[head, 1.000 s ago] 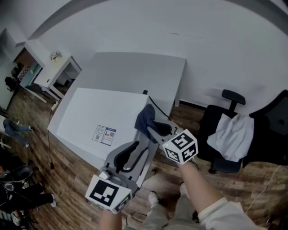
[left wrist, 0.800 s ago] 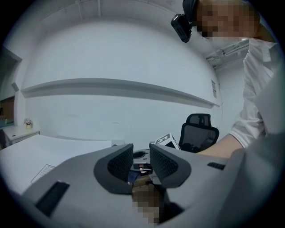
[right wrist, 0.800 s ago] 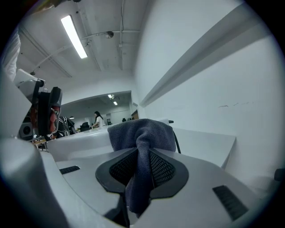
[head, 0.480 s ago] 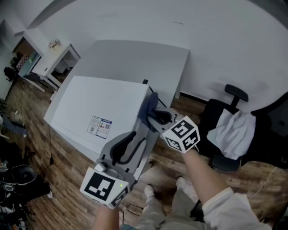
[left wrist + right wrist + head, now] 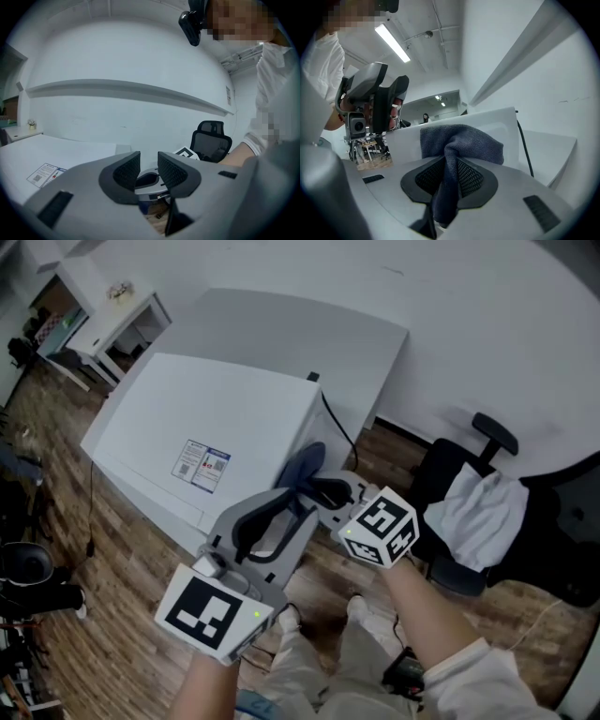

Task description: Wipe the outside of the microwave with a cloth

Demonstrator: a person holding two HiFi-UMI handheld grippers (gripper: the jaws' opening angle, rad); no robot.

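Two grippers sit at lower centre of our head view. The right gripper (image 5: 319, 491) pinches the blue cloth (image 5: 302, 468) against the white microwave (image 5: 216, 418) side wall, though we cannot see the contact itself. The left gripper (image 5: 267, 526) is just beside it, jaws slightly parted and empty.

Cloth (image 5: 461, 140): fuzzy woven fabric, matt. Microwave (image 5: 253, 409) shell smooth, matt white w/ paper sticker (image 5: 202, 466). Floor (image 5: 131, 615) wood planks.

Black office chair (image 5: 494, 435), white garment (image 5: 478, 512) draped on it; wood-plank floor (image 5: 122, 634); small white desk (image 5: 94, 320), far corner; black cable (image 5: 337, 427).
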